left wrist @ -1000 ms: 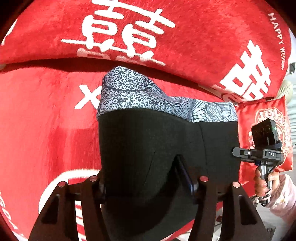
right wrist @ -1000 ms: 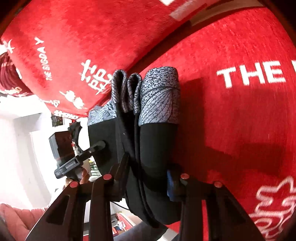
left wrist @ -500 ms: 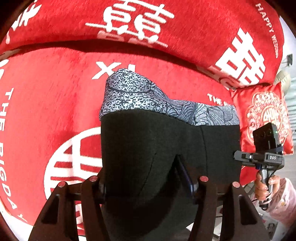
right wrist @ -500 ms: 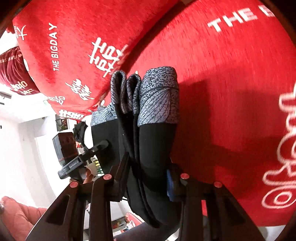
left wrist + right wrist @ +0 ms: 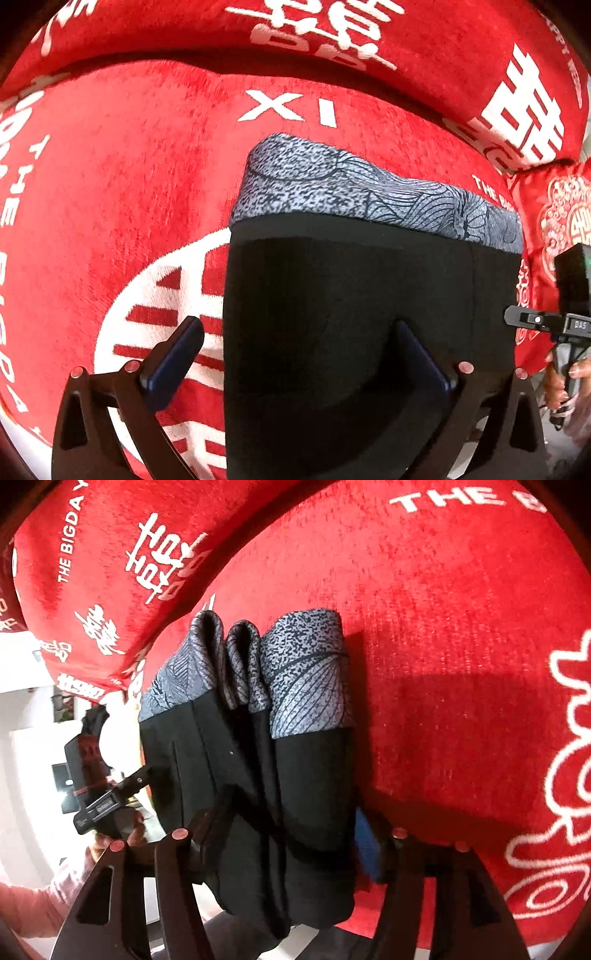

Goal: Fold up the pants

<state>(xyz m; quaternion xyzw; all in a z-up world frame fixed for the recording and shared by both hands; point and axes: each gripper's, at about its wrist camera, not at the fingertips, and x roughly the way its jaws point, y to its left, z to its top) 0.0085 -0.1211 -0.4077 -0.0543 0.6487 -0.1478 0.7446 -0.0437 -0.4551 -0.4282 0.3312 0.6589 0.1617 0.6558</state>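
The folded black pants (image 5: 351,314) with a grey patterned waistband (image 5: 354,188) lie over the red sofa seat. My left gripper (image 5: 295,350) is open: its left finger (image 5: 173,354) stands clear of the cloth, the right finger (image 5: 421,354) is against it. In the right wrist view the pants (image 5: 280,775) show as a thick bundle of layers with the waistband (image 5: 306,675) at the far end. My right gripper (image 5: 295,834) has both fingers pressed on the bundle's sides.
The red plush sofa seat (image 5: 110,166) with white lettering spreads all around. The sofa backrest cushion (image 5: 369,29) rises behind. A red embroidered pillow (image 5: 554,206) sits at right. The other hand-held gripper shows at each view's edge (image 5: 99,794).
My left gripper has opened and let go of the pants; its left finger has swung out. Both grippers and the pants came down closer to the seat. The right gripper's jaws have widened slightly.
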